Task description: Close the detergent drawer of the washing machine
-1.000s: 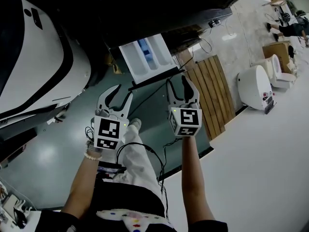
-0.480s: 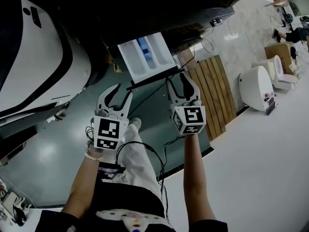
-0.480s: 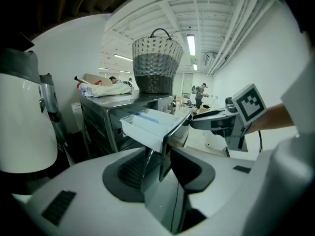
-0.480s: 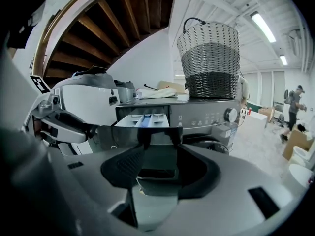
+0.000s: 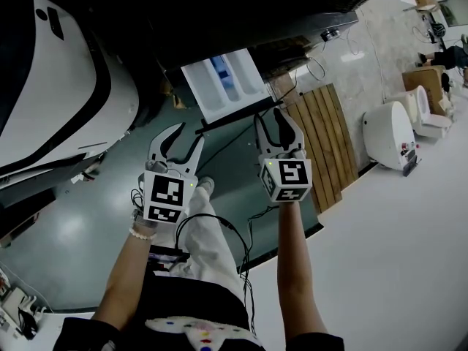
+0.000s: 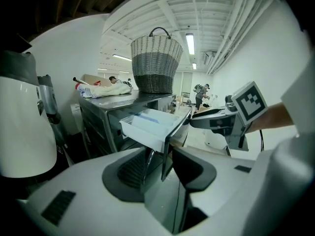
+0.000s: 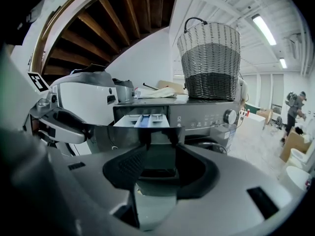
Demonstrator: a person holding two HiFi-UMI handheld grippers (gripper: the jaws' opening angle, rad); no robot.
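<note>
The white detergent drawer stands pulled out of the dark washing machine, with its dark front panel facing me. My left gripper hangs just off the panel's left end; its jaws are opening and no pad touches anything. In the left gripper view the drawer shows from the side beyond that gripper. My right gripper is at the panel's right end, jaws closing, gripping nothing. In the right gripper view the panel runs just ahead of that gripper.
A wicker basket and laundry sit on top of the machine. A big white appliance stands at the left, a wooden pallet and a white toilet at the right. Cables trail over the dark floor mat.
The right gripper has turned slightly, its marker cube shifting a little right, and its jaws look narrower. The left gripper's jaws have spread a little. The drawer has not moved.
</note>
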